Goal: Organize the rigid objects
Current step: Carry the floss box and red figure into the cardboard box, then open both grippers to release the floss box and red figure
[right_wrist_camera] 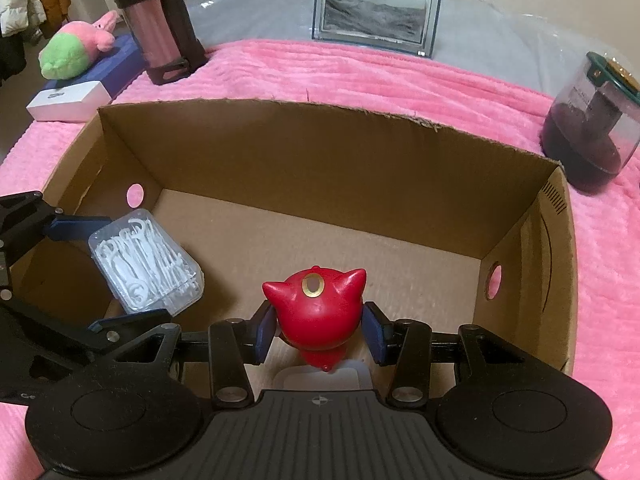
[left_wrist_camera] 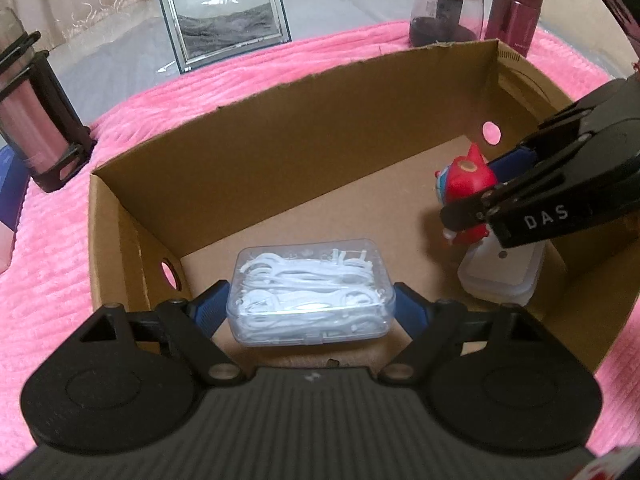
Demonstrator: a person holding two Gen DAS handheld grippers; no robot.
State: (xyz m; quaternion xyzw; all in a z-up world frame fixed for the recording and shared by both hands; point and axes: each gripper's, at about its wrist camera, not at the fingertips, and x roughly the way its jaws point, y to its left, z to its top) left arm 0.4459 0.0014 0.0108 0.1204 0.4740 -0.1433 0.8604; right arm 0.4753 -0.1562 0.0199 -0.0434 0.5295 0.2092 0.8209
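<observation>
An open cardboard box sits on a pink blanket. My left gripper is shut on a clear plastic case of white floss picks and holds it inside the box at the left. My right gripper is inside the box at the right, its blue pads on either side of a red toy figure. A small gap shows at each pad. The toy stands on a white rectangular case.
Around the box on the blanket stand a picture frame, a pink bottle in a black holder, a dark jar with a green lid and a maroon flask. A plush toy lies far left.
</observation>
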